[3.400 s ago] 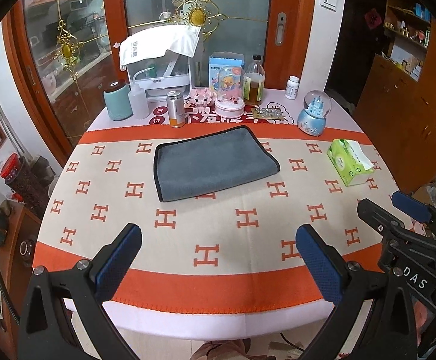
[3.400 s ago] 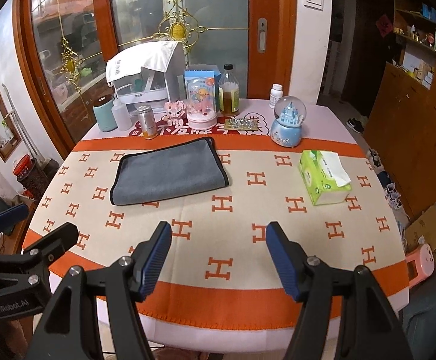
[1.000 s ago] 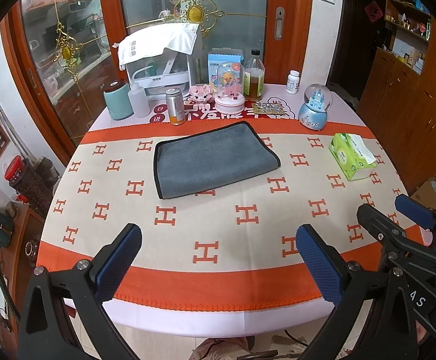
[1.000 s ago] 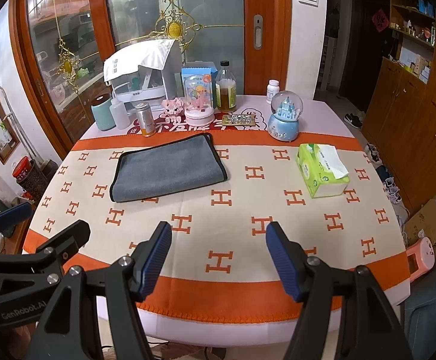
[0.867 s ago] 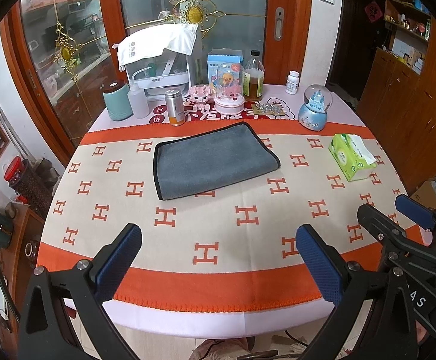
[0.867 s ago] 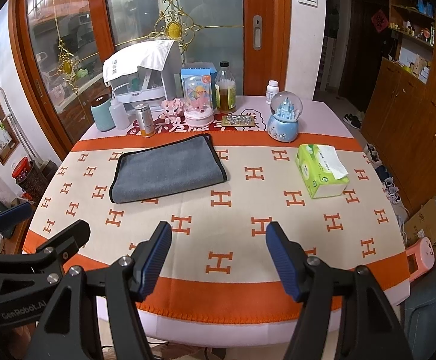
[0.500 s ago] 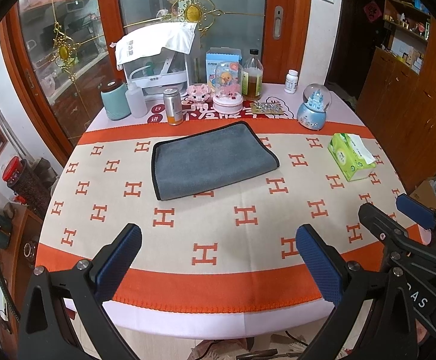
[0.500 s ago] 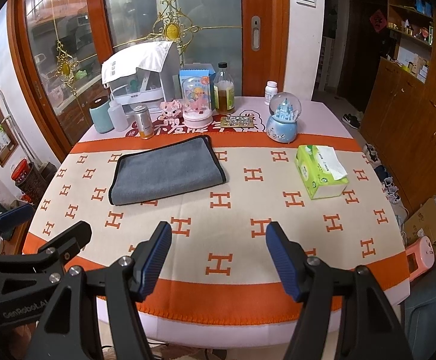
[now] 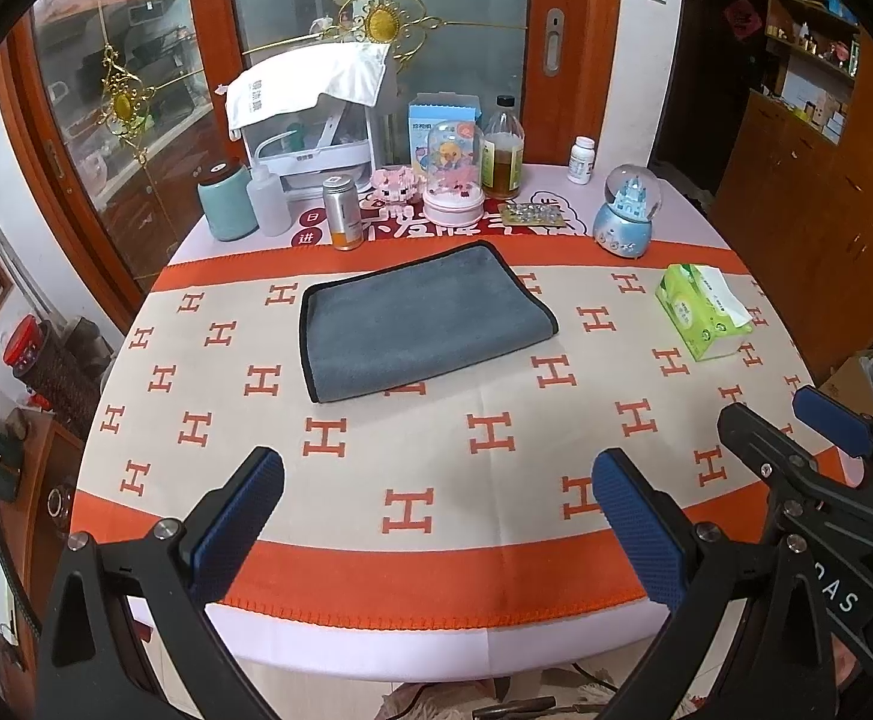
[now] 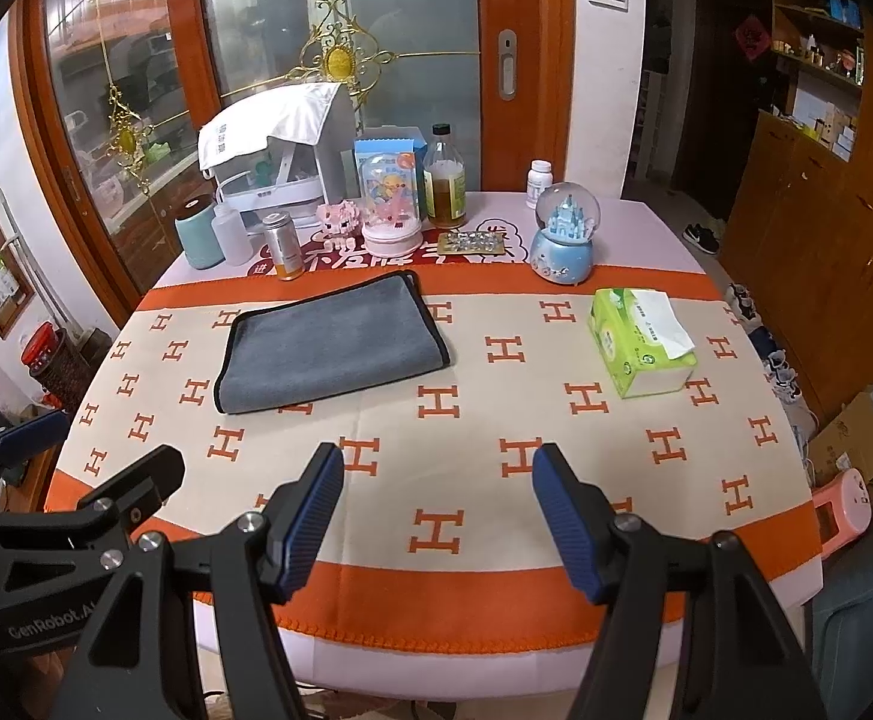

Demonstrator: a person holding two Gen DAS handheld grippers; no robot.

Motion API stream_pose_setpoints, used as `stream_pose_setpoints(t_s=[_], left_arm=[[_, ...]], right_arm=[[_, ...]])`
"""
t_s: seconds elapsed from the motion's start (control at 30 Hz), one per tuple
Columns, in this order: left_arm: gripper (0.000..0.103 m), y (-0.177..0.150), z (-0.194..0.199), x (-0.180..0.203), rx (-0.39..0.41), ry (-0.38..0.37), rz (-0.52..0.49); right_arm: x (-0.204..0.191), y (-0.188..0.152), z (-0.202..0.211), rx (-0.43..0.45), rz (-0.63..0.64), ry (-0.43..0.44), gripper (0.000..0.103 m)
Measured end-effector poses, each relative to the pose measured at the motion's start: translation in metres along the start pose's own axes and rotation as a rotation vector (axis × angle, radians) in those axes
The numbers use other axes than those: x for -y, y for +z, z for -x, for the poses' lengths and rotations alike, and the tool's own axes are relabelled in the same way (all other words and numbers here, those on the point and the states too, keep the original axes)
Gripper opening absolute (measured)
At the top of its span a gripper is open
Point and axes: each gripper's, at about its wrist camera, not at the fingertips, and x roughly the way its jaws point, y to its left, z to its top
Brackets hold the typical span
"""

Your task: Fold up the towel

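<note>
The grey towel (image 9: pixel 418 315) lies flat on the table, already folded into a rectangle with a dark trimmed edge, its long side running slightly askew to the orange band of the tablecloth (image 9: pixel 436 438). Its far corner just reaches that orange band. No gripper touches it.

Just beyond the towel stands a silver and orange can (image 9: pixel 343 212), and beside that a pink-based dome with a yellow figure (image 9: pixel 454 177). Past the dome are a blue carton (image 9: pixel 441 120) and a bottle of amber liquid (image 9: pixel 503 156). A blister pack of pills (image 9: pixel 531 214) lies beyond the towel's right corner. Further right of the towel sits a blue snow globe with a castle (image 9: pixel 627 213), and a white pill bottle (image 9: pixel 582 159) stands behind it. A green tissue pack (image 9: pixel 703 309) rests well apart from the towel on its right side. Beyond the towel's left end are a teal canister (image 9: pixel 226 201) and a white squeeze bottle (image 9: pixel 267 203), with a white rack draped in a white cloth (image 9: pixel 310 114) behind them.

The left gripper (image 9: pixel 436 510) hovers over the near edge of the table, well short of the towel, its 2 blue-padded fingers (image 9: pixel 238 516) spread wide and empty. The right gripper (image 10: pixel 436 510) hangs likewise over the near edge, its jaws wide apart and holding nothing.
</note>
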Motion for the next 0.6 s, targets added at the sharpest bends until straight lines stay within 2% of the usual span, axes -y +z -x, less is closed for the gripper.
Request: stream_pose_setpoints(t_s=[0.6], left_arm=[[0.102, 0.0023, -0.006, -0.0038, -0.016, -0.007, 0.0]], right_arm=[[-0.0019, 0.001, -0.0041, -0.002, -0.001, 0.002, 0.066]])
